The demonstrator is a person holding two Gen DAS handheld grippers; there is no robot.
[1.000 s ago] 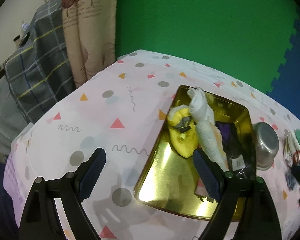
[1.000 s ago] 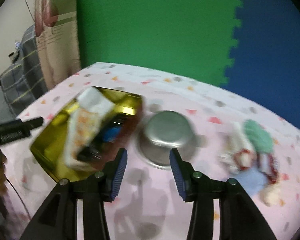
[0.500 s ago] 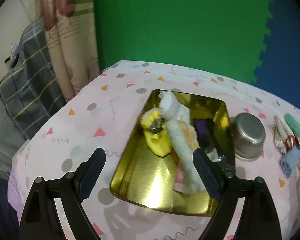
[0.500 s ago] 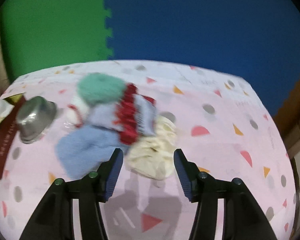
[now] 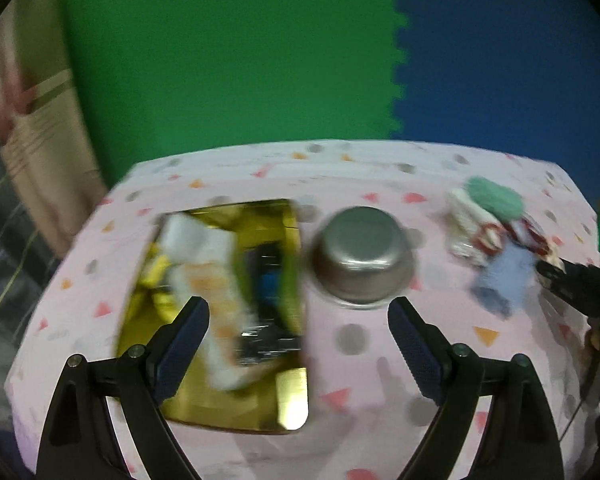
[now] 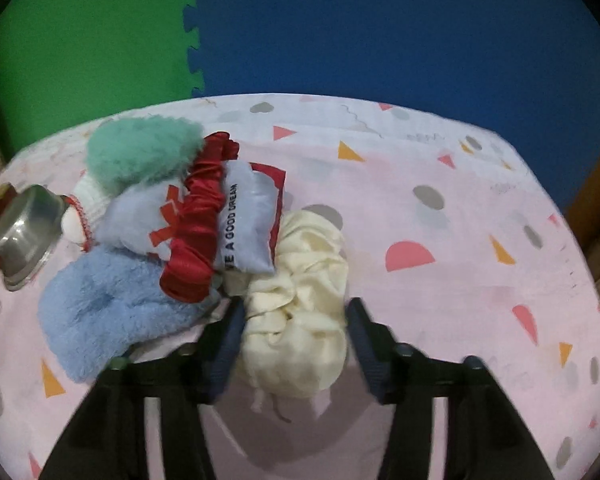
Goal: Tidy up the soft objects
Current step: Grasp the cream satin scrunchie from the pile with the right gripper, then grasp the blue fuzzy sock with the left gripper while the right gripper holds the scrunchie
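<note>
The right gripper (image 6: 296, 320) is down at the pile of soft things, its jaws apart on either side of the cream scrunchie (image 6: 300, 304), which lies on the tablecloth (image 6: 440, 248) and is not yet clamped; the placing suggests it is the next item to be lifted. Touching it on the left are a printed grey pouch (image 6: 248, 216) wrapped by a red scrunchie (image 6: 196, 236), a fluffy blue cloth (image 6: 108, 312) and a green fluffy piece (image 6: 140, 152), all heaped together. The left gripper (image 5: 298, 336) hangs above the table with jaws wide apart and empty, facing the gold tray (image 5: 292, 404), which already holds a white towel (image 5: 204, 264) and other items, blurred. An upturned steel bowl (image 5: 364, 256) sits between tray and pile. The tablecloth is pink with triangles and dots; green and blue foam mats (image 6: 380, 28) form the back wall.
</note>
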